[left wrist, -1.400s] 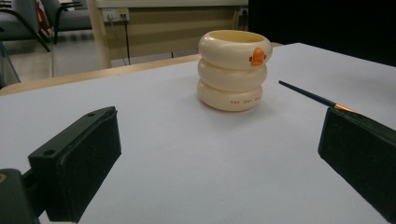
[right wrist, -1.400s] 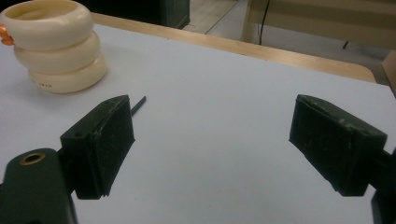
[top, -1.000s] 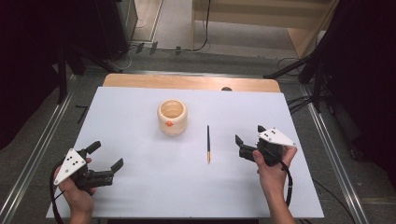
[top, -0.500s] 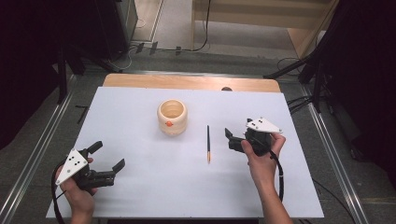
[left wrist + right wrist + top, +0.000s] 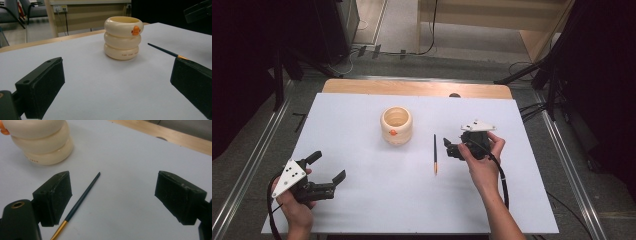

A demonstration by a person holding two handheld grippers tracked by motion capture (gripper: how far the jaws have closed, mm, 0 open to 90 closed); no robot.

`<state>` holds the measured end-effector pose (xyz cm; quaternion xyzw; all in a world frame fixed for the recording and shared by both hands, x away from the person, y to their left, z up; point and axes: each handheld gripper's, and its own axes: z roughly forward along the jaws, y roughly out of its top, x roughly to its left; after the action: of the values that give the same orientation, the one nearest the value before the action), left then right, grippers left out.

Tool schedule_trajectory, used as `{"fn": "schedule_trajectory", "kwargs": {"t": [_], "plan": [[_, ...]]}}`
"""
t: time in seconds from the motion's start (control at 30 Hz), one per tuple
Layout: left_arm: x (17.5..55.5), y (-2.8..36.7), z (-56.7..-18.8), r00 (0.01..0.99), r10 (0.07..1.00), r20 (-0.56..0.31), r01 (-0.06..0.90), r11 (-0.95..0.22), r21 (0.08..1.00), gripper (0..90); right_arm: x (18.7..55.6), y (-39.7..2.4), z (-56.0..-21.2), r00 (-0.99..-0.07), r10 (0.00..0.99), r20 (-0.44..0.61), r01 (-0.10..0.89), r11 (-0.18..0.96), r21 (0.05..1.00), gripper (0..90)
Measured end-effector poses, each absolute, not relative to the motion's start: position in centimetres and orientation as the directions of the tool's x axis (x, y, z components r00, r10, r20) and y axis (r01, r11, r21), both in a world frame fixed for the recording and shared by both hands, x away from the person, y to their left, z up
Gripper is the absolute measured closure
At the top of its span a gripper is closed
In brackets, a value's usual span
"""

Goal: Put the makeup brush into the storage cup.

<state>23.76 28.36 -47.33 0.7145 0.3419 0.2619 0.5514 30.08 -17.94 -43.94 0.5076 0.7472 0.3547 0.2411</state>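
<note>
A cream cup [image 5: 396, 125] made of stacked rings, with an orange duck mark, stands upright at the middle of the white table [image 5: 522, 200]. A thin dark pen [image 5: 435, 153] with a gold end lies flat just to its right. My right gripper [image 5: 449, 148] hovers close to the pen's right side, open and pointing left. In the right gripper view the pen [image 5: 83, 195] lies by the left jaw of the empty right gripper [image 5: 115, 192], with the cup [image 5: 42, 142] beyond. My left gripper [image 5: 328, 166] is open near the front left corner. The left gripper [image 5: 118, 75] faces the cup [image 5: 123, 37] and pen [image 5: 163, 50].
A wooden strip [image 5: 417, 88] runs along the table's far edge, with a small dark spot [image 5: 455, 95] on it. Metal rails [image 5: 252, 165] flank the table on both sides. Cables and dark stands lie on the floor behind.
My right gripper has moved left across the table, from near the right side to just beside the pen. The left gripper, cup and pen have stayed put.
</note>
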Motion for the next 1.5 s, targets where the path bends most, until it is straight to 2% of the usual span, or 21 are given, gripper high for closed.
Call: {"fn": "schedule_trajectory", "kwargs": {"t": [0.47, 0.57, 1.0, 1.3, 1.37, 1.47, 1.5], "plan": [[23.7, 28.2, -47.2, 0.632, 0.775, 0.001, 0.192, -0.158, 0.969, 0.0, 32.7, -15.2, -44.4, -0.42, 0.906, -0.057, 0.714, 0.368, 0.595, 14.3], [23.7, 28.3, -47.2, 0.635, 0.773, 0.003, 0.189, -0.159, 0.969, 0.0, 33.0, -14.9, -44.5, -0.428, 0.902, -0.054, 0.727, 0.379, 0.573, 14.4], [23.6, 28.3, -47.1, 0.638, 0.77, -0.001, 0.188, -0.155, 0.97, 0.0, 34.9, -12.6, -45.7, -0.469, 0.883, -0.009, 0.824, 0.441, 0.357, 14.4], [23.6, 28.4, -47.1, 0.637, 0.771, -0.005, 0.19, -0.151, 0.97, 0.0, 35.5, -11.6, -46.4, -0.469, 0.883, -0.003, 0.846, 0.451, 0.284, 14.3], [23.7, 28.4, -47.1, 0.637, 0.771, -0.003, 0.19, -0.153, 0.97, 0.0, 35.6, -11.4, -46.6, -0.47, 0.883, 0.006, 0.853, 0.453, 0.258, 15.7], [23.7, 28.3, -47.1, 0.64, 0.769, -0.001, 0.189, -0.156, 0.97, 0.0, 35.7, -10.9, -47.0, -0.47, 0.883, 0.002, 0.859, 0.457, 0.232, 27.7], [23.6, 28.3, -47.1, 0.64, 0.768, -0.001, 0.189, -0.156, 0.97, 0.0, 35.7, -10.9, -47.0, -0.475, 0.88, 0.005, 0.858, 0.461, 0.227, 29.1]]}}
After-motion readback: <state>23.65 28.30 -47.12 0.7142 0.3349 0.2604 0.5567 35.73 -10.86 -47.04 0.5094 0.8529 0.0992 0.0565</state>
